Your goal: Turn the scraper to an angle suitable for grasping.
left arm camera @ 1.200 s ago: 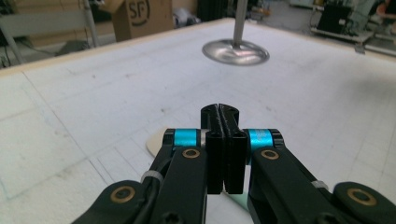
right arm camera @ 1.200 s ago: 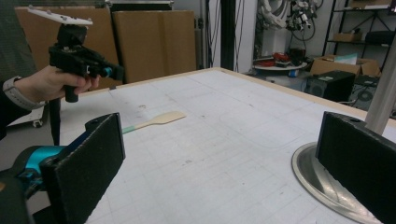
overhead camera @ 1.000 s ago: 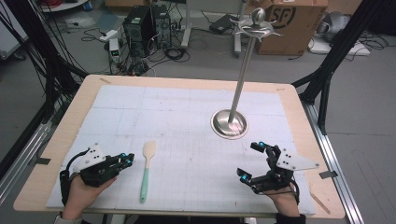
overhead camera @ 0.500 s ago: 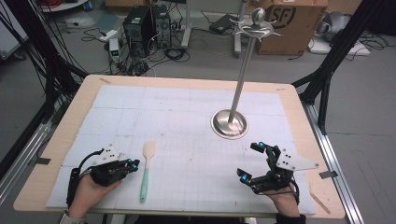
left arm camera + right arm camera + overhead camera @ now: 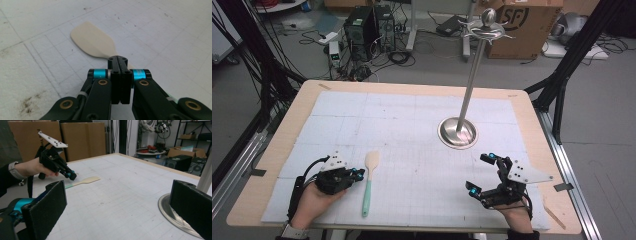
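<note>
A spatula (image 5: 368,182) with a cream blade and a pale green handle lies flat on the white mat, front left. My left gripper (image 5: 359,173) is shut with nothing between its jaws, its tips right beside the spatula's neck. In the left gripper view the closed tips (image 5: 119,60) point at the neck just below the blade (image 5: 92,42). In the right gripper view the left gripper (image 5: 70,173) hangs slightly above the mat over the spatula (image 5: 86,180). My right gripper (image 5: 477,173) rests front right, jaws wide open and empty (image 5: 120,205).
A tall metal stand with a round base (image 5: 457,132) and a hooked top (image 5: 486,27) rises from the mat's right middle, just beyond the right gripper; its base (image 5: 175,217) lies close by the right jaw. Wooden table edges (image 5: 277,150) frame the mat.
My left hand has slid a little to the right and lower, bringing its shut tips up to the spatula. The right gripper has stayed where it was.
</note>
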